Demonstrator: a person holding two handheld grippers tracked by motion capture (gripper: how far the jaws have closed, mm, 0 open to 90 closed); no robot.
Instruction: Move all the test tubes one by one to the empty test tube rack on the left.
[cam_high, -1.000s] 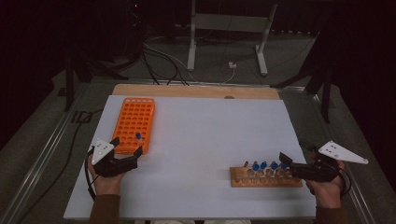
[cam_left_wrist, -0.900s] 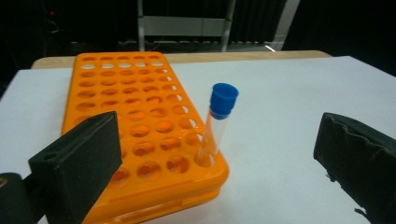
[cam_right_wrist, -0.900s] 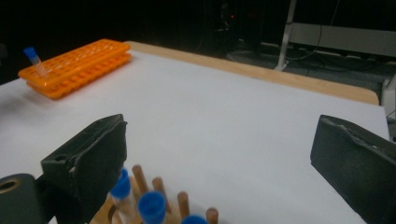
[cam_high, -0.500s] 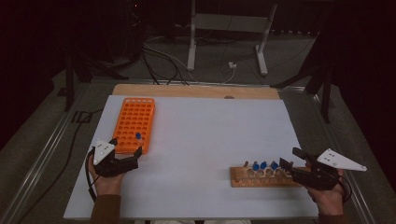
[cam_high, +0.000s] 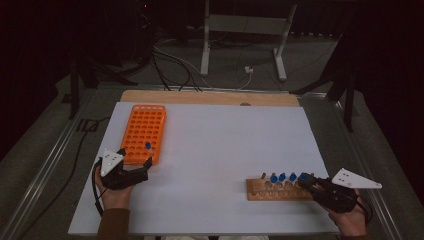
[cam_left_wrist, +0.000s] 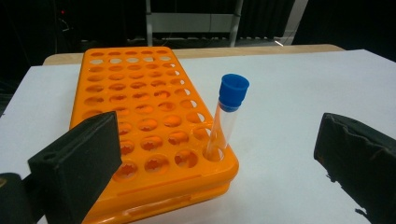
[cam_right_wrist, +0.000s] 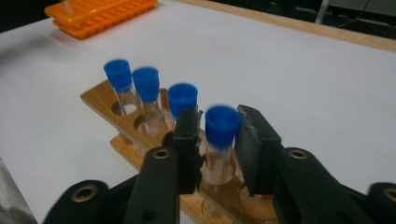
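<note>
An orange tube rack (cam_high: 144, 131) lies at the left of the white table, and one blue-capped tube (cam_high: 148, 146) stands in its near right corner. My left gripper (cam_high: 135, 159) rests just in front of that rack, open. In the left gripper view its jaws stand wide apart (cam_left_wrist: 217, 161), with the tube (cam_left_wrist: 228, 116) ahead between them and untouched. At the right, a wooden rack (cam_high: 260, 192) carries several blue-capped tubes (cam_high: 282, 177). My right gripper (cam_high: 304, 180) has closed on the cap of the rightmost tube (cam_right_wrist: 222, 125), which still stands in its hole; the right gripper (cam_right_wrist: 219, 135) grips it from both sides.
The orange rack (cam_left_wrist: 140, 107) has many vacant holes. A wooden strip (cam_high: 210, 97) borders the table's far edge. Cables and stand legs (cam_high: 240, 50) lie on the dark floor beyond. A wide bare stretch of white table surface (cam_high: 220, 145) separates the two racks.
My right gripper slid left to the wooden rack's right end and closed around the rightmost tube's cap. The left gripper stayed in place.
</note>
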